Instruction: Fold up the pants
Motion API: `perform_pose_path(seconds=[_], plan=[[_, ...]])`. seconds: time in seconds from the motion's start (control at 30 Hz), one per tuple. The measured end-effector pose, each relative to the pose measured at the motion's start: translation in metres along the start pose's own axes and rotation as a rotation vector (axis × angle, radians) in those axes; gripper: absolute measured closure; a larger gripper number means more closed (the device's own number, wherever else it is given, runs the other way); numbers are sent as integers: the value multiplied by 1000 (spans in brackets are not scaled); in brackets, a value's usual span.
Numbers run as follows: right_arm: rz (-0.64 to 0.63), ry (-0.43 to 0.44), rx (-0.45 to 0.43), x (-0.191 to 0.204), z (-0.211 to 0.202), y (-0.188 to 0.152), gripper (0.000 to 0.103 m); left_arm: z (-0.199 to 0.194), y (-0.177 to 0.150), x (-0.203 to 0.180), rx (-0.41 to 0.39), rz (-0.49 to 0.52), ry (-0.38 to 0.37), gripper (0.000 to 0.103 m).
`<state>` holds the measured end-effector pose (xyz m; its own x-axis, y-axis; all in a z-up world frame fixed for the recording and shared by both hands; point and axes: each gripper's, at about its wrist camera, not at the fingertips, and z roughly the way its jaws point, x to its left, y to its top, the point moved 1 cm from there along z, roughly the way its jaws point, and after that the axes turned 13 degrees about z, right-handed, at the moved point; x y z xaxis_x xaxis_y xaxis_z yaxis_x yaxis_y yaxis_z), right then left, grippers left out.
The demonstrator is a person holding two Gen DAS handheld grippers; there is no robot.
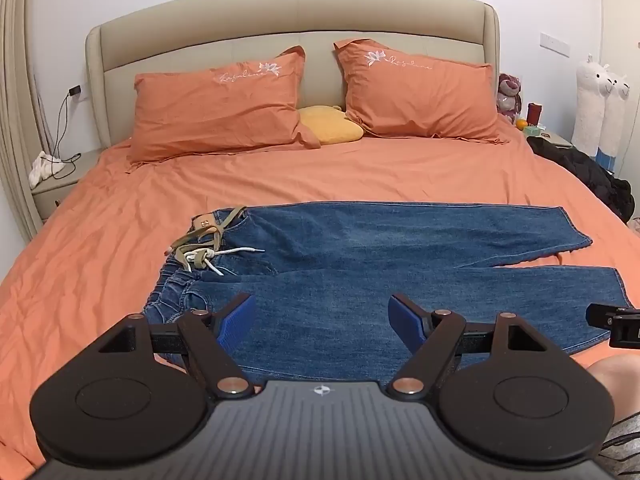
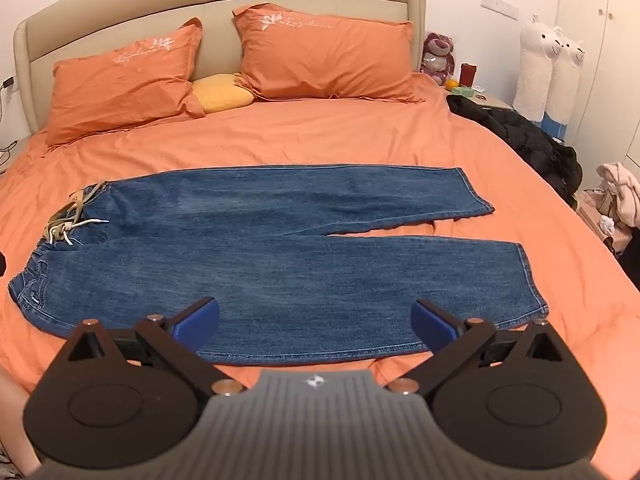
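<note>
Blue jeans [image 1: 360, 264] [image 2: 280, 248] lie flat across the orange bed, waistband at the left, both legs spread toward the right with a gap between the hems. A tan belt [image 1: 204, 236] and a white drawstring [image 2: 76, 227] sit at the waist. My left gripper [image 1: 322, 314] hovers open over the near leg close to the waist, blue pads apart, nothing between them. My right gripper [image 2: 316, 320] stands open above the near leg's lower edge, also holding nothing. Its tip [image 1: 616, 322] shows at the right edge of the left wrist view.
Two orange pillows [image 1: 216, 112] [image 2: 324, 60] and a yellow cushion [image 2: 222, 92] lean on the beige headboard [image 1: 296, 12]. A black garment [image 2: 524, 136] lies on the bed's right edge. Nightstands [image 1: 60, 188] flank the bed. A person's knee [image 1: 616, 376] is at the near right.
</note>
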<state>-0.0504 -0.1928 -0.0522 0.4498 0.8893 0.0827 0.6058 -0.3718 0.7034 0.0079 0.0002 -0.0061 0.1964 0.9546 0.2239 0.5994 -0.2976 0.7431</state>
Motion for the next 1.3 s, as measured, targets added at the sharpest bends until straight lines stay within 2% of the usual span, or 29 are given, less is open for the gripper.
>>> perform_pose_path(seconds=[0.33, 1.3], plan=[[-15, 8, -10, -3, 1, -1, 5, 0, 0, 0, -1, -11, -4, 16], [40, -55, -29, -9, -22, -8, 5, 2, -3, -9, 5, 19, -45, 16]])
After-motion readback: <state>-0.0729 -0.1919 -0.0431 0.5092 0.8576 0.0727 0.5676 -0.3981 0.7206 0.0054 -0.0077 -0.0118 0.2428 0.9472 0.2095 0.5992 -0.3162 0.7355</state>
